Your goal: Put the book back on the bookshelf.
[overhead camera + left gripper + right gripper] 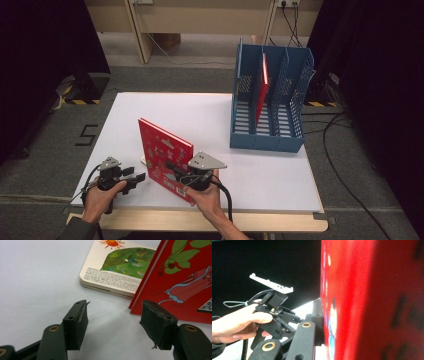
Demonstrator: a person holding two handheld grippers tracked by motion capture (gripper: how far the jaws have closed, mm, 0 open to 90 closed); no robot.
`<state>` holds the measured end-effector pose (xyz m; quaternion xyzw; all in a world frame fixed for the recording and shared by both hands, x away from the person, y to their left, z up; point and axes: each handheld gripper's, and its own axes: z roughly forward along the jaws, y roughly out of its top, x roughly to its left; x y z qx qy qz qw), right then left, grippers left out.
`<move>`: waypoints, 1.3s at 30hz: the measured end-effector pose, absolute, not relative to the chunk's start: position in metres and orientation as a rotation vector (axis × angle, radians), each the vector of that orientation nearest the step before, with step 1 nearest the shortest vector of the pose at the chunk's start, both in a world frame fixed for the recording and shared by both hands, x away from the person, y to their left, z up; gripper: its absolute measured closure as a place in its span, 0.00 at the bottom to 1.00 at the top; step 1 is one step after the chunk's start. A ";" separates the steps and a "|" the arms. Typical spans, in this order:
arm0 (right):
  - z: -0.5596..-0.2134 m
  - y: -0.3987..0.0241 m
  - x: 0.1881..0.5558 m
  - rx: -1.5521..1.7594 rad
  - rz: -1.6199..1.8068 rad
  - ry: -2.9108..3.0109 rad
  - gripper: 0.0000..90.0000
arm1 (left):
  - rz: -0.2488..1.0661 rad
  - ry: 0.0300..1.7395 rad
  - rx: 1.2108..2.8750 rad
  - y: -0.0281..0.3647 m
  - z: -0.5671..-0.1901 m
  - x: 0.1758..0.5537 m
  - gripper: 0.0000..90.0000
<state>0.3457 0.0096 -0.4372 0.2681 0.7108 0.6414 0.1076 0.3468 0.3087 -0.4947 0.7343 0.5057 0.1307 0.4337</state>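
Near the frame's lower centre, we hold the red hardcover picture book [162, 155] upright on the white worktop [210, 120], right gripper [186, 181] fingers clenched on its edge; left gripper [134, 176] released. It could topple from so narrow a grip. Cover writing unreadable.

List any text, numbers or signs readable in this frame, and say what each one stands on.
"5": black mark on the grey floor, left of the table.
Block of small black print: cover of the flat picture book, too small to read.
QR code: right edge of the red book, upright in the right gripper; not decodable.
Red book's cover pictures in the high view: too blurred for words.
Blue file rack: no label visible.
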 end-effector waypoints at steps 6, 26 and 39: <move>-0.433 0.006 0.346 0.794 1.897 2.094 0.88 | 0.326 1.259 1.830 0.309 -0.495 0.347 0.42; -0.396 -0.041 0.348 0.809 1.916 1.934 0.88 | 0.328 1.261 1.831 0.310 -0.495 0.347 0.42; -0.369 -0.088 0.342 0.822 1.851 1.800 0.88 | 0.398 1.287 1.854 0.314 -0.496 0.348 0.32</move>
